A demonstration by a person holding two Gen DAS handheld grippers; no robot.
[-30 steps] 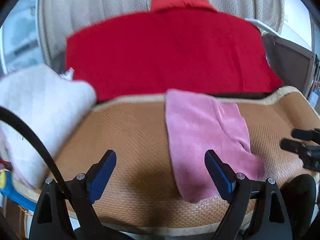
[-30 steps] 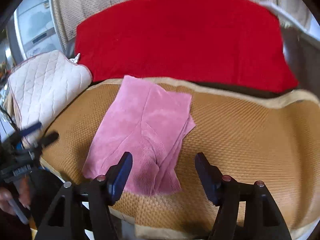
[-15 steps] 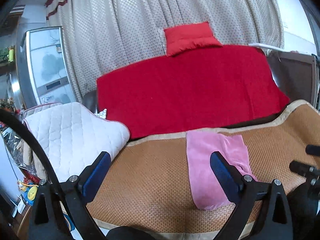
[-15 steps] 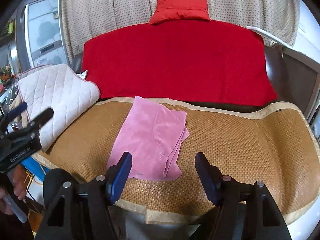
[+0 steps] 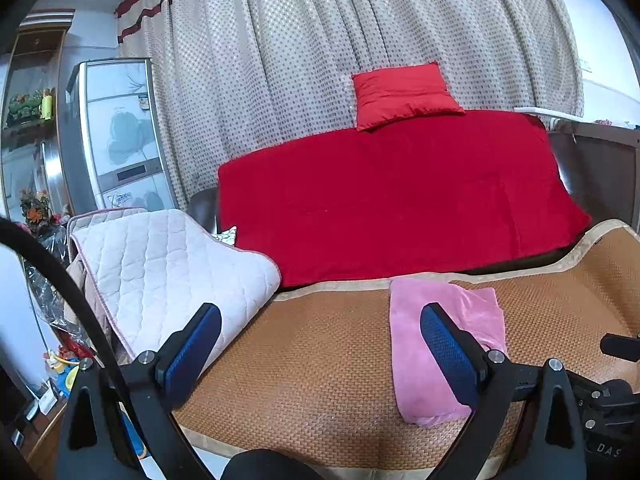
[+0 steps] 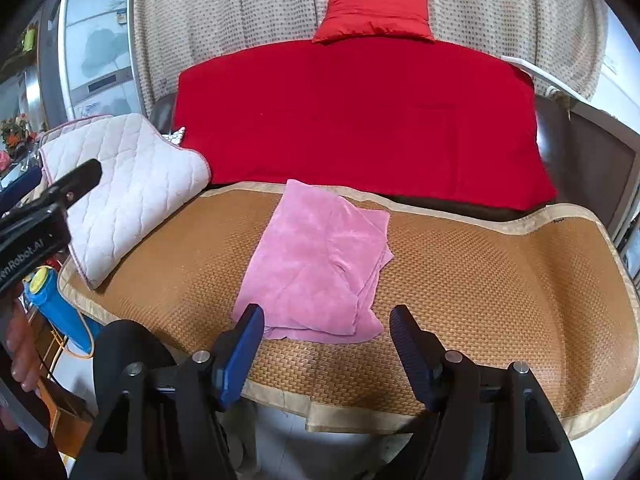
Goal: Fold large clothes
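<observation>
A pink garment [image 6: 320, 264] lies folded into a rough rectangle on the woven tan mat [image 6: 480, 280]; it also shows in the left wrist view [image 5: 436, 344]. My left gripper [image 5: 320, 344] is open and empty, held back from the mat's near edge, left of the garment. My right gripper [image 6: 326, 340] is open and empty, just before the garment's near edge. The left gripper also shows at the left of the right wrist view [image 6: 52, 200].
A red blanket [image 6: 360, 120] covers the sofa back, with a red cushion [image 6: 376, 16] on top. A white quilted pad [image 6: 120, 188] drapes over the left armrest. A blue bottle [image 6: 56, 308] stands left of the mat. Curtains and a fridge [image 5: 116, 140] stand behind.
Both grippers have drawn back and up from the folded pink garment, so more of the sofa and room shows. The garment has not moved.
</observation>
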